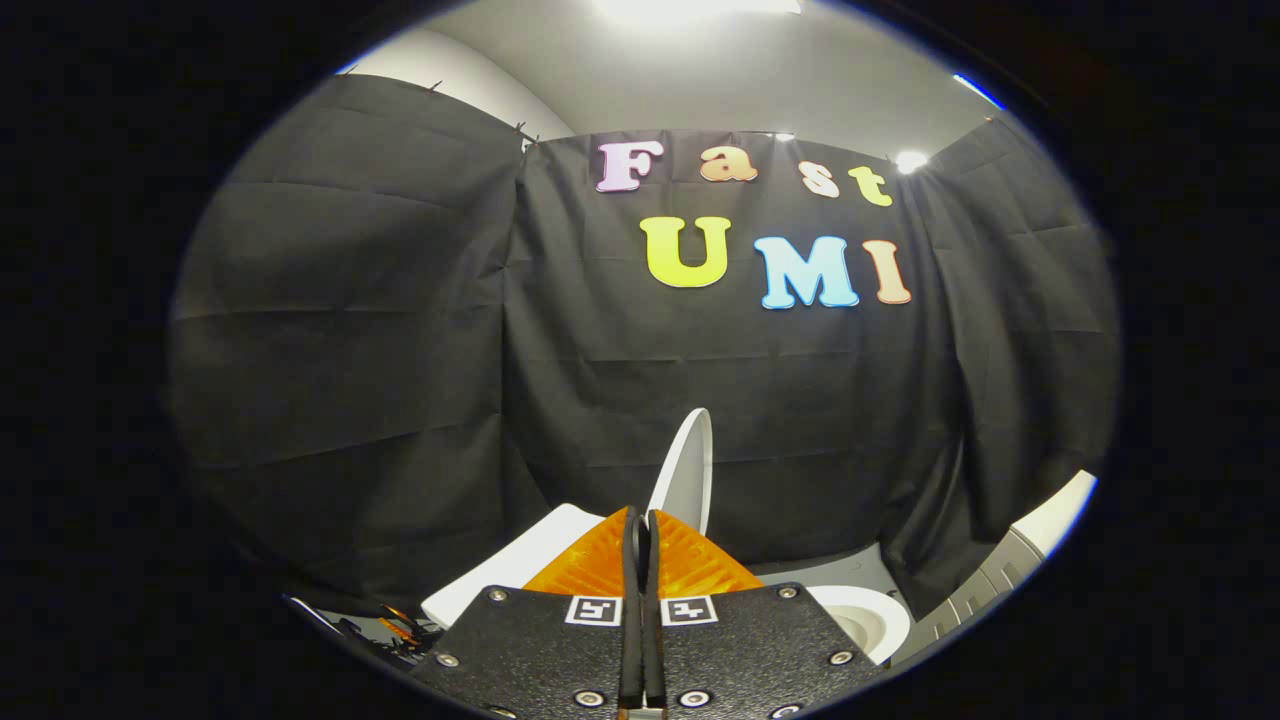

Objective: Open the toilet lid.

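I am watching the tool (641,520) with its fingers pressed together on nothing, while the toilet lid (686,470) is standing raised just beyond them.

Place: staged bathroom corner inside a recording booth.
Walls: black cloth (400,330) pinned up on all sides, plain ceiling above.
Fixture: white toilet (860,615), its toilet lid (685,480) raised upright.
Lighting: ceiling lamp (690,8).
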Action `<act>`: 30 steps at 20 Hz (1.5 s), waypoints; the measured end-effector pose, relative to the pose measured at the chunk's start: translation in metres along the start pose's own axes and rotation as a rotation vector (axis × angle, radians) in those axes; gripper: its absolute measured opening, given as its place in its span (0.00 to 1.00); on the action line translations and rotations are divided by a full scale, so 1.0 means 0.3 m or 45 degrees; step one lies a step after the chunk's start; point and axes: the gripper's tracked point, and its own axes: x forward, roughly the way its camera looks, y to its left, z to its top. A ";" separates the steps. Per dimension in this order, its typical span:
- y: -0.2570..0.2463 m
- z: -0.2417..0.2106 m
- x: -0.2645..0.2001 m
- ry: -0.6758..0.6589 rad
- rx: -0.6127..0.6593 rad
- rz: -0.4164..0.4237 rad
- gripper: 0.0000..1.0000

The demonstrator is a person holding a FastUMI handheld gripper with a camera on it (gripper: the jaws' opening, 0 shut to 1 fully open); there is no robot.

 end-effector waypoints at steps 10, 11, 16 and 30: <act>0.248 -0.037 0.073 0.038 -0.067 0.105 0.00; 0.272 -0.046 0.075 0.039 -0.044 0.123 0.00; 0.347 -0.052 0.106 0.061 -0.004 0.165 0.00; 0.309 0.044 0.011 0.031 0.114 0.310 0.55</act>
